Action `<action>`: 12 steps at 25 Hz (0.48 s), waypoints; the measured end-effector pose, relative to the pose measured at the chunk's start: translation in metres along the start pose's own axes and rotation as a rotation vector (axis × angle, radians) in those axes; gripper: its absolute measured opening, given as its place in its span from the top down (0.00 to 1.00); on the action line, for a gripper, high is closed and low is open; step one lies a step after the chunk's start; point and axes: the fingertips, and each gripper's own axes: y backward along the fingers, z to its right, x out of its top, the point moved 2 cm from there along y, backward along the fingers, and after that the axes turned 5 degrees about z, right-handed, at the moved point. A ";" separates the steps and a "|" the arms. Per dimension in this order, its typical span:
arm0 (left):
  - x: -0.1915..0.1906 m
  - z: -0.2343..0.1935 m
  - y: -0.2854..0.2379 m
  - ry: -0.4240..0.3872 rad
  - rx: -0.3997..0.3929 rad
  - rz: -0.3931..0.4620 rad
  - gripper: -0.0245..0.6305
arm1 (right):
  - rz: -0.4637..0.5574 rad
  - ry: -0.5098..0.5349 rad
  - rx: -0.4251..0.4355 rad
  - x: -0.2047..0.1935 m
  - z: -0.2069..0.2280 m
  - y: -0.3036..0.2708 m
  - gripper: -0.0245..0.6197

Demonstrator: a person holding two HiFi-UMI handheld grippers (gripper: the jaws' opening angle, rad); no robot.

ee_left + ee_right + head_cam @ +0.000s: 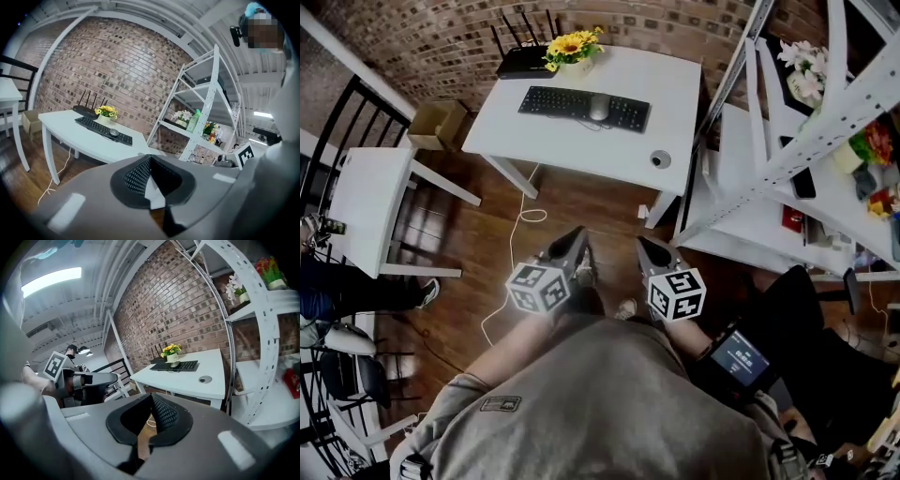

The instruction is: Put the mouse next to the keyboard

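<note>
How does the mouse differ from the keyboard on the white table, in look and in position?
The mouse is small, rounded and grey; the keyboard is long, flat and black. The mouse lies on top of the keyboard, over its keys, while the keyboard lies straight on the table. What they share: both are at the back of the table, close to the pot of yellow flowers.

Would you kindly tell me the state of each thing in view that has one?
left gripper, shut and empty
right gripper, shut and empty
keyboard, flat on the white desk
mouse, resting on top of the keyboard, untouched
</note>
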 end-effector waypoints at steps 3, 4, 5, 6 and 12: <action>0.011 -0.020 -0.029 -0.002 -0.005 -0.006 0.96 | -0.005 0.000 -0.012 0.010 0.014 -0.025 0.95; 0.015 -0.027 -0.040 -0.001 -0.010 -0.010 0.96 | -0.008 -0.002 -0.021 0.014 0.020 -0.034 0.95; 0.019 -0.035 -0.051 0.000 -0.017 -0.015 0.96 | -0.010 -0.005 -0.032 0.018 0.025 -0.044 0.95; 0.024 -0.043 -0.062 0.000 -0.025 -0.021 0.96 | -0.013 -0.009 -0.044 0.022 0.031 -0.054 0.95; 0.064 -0.097 -0.126 -0.005 -0.067 -0.057 0.96 | -0.025 -0.024 -0.105 0.054 0.051 -0.124 0.95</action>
